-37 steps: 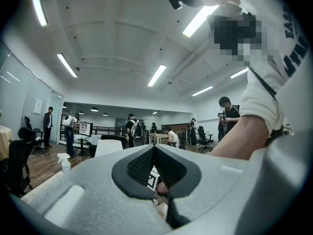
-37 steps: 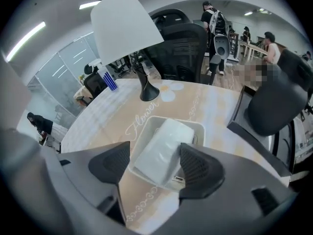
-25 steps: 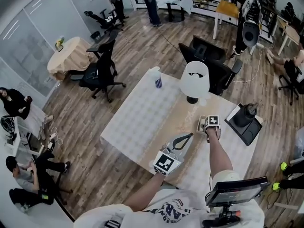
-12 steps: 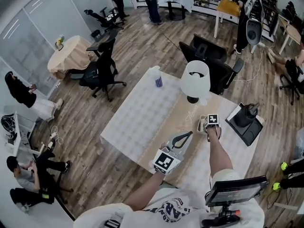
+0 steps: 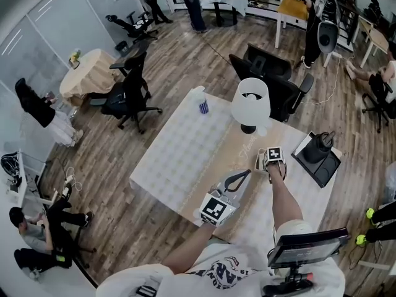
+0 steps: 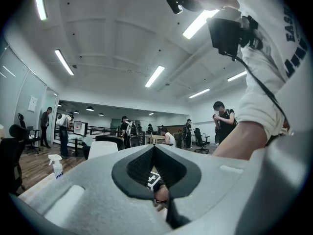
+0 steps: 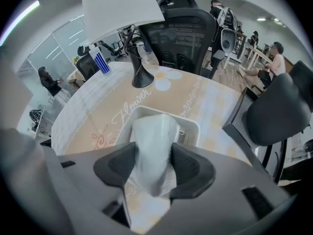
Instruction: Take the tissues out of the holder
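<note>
Right claw point(image 7: 154, 169) has just been closing and now pinches the tissue point(image 7: 151, 131) above the holder point(image 7: 194, 125), ready for pulling out

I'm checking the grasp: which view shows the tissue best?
Right gripper view: the tissue stands large and central, rising from the holder. Head view shows it too small to tell; left gripper view doesn't show it.

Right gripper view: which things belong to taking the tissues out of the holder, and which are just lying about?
Job in hand: tissue, sticking up out of its holder; right tongs, which have just been closing and now pinch the tissue between their pads.

Lying about: table lamp; spray bottle; office chair.
</note>
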{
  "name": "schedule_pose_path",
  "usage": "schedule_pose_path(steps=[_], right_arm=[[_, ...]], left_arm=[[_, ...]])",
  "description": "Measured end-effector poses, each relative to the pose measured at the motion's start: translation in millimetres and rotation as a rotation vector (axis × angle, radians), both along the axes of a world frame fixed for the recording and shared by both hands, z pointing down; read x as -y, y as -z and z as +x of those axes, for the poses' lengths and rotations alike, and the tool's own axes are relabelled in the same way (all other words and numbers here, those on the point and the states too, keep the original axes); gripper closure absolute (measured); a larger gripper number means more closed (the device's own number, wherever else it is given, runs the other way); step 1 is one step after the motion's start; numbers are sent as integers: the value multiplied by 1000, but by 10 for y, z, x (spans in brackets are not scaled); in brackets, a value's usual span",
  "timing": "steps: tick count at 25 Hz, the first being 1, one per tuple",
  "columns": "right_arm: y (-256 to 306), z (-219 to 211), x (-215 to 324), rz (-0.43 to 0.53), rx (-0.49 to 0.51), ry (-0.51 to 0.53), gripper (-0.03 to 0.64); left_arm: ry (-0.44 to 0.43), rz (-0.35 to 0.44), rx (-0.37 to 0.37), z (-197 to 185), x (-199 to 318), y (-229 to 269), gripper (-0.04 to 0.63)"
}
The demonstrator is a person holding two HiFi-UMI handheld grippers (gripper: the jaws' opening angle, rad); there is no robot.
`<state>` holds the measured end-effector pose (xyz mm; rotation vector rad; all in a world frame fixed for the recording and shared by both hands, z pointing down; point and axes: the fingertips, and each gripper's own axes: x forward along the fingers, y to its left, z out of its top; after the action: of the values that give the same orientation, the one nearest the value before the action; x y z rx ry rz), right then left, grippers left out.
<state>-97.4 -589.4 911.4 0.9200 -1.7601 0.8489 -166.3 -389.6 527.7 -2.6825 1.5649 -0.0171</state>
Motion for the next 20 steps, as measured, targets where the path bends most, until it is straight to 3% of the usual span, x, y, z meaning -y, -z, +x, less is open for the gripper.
schedule_pose_path(steps=[14, 20], right_arm=[[387, 101, 10, 103, 54, -26, 391], [826, 63, 24, 215, 134, -20, 391]], left_arm=[[0, 16, -13, 121, -52, 64, 592], [6, 17, -45, 144, -69, 131, 592]])
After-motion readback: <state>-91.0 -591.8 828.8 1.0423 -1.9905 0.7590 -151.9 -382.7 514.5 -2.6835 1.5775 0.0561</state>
